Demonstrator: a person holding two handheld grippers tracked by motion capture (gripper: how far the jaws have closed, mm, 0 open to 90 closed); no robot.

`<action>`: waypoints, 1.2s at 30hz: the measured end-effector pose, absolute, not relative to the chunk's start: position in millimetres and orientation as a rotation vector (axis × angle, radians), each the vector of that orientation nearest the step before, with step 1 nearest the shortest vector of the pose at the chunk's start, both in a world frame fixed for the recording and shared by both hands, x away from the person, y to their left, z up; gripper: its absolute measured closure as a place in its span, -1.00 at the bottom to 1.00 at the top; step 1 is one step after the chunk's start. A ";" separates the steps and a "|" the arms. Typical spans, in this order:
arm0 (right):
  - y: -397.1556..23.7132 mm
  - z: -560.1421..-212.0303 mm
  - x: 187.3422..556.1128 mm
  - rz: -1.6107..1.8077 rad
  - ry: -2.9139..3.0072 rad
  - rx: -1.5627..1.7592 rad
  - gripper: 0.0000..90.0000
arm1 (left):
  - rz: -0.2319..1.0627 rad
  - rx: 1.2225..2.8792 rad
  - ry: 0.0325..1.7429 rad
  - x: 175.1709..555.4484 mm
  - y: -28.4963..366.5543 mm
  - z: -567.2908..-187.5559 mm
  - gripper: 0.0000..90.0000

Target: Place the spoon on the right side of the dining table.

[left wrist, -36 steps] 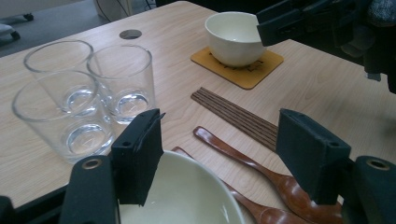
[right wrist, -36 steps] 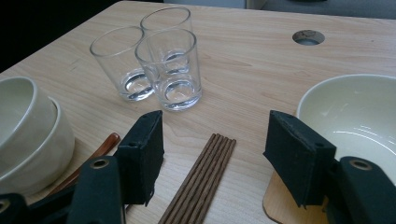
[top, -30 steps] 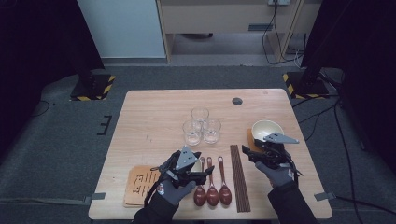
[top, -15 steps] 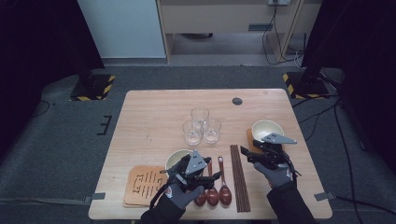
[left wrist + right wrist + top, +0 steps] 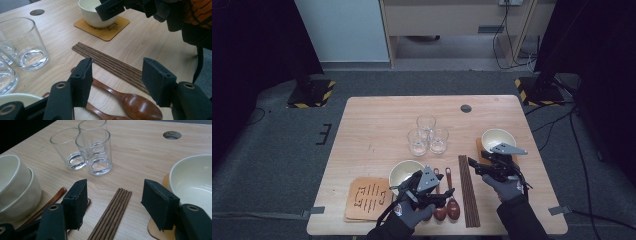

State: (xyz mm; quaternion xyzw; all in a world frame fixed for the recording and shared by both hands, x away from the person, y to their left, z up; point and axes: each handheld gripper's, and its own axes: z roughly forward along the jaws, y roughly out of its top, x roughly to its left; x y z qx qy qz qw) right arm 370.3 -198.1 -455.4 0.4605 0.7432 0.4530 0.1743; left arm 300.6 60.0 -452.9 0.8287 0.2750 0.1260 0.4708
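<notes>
High view: one bowl (image 5: 496, 139) already sits on its coaster (image 5: 479, 148) while the left gripper (image 5: 443, 196), jaws half-open and just closing, empty, apparently lowers over the wooden spoons (image 5: 447, 200); the right gripper (image 5: 473, 165) hovers open above the chopsticks (image 5: 468, 190).

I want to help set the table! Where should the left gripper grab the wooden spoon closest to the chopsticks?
Probably by its thin handle, coming down from above with one jaw on each side. The spoon lies flat, and its bowl is wide and rounded, so it could slip. The left gripper is open right over the handle, but the chopsticks lie close beside it, so the jaws must stay clear of them.
</notes>
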 end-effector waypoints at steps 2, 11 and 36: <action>-197.2 -456.0 370.3 1.284 2.110 1.304 -0.17 | 0.302 2.031 0.675 300.0 58.8 -455.2 -0.10; -194.1 -459.3 370.6 1.278 2.119 1.298 -0.16 | 0.272 2.042 0.673 295.8 54.5 -462.0 -0.12; -185.7 -465.9 370.6 1.262 2.156 1.291 -0.14 | 0.210 2.125 0.688 285.1 46.4 -490.5 -0.16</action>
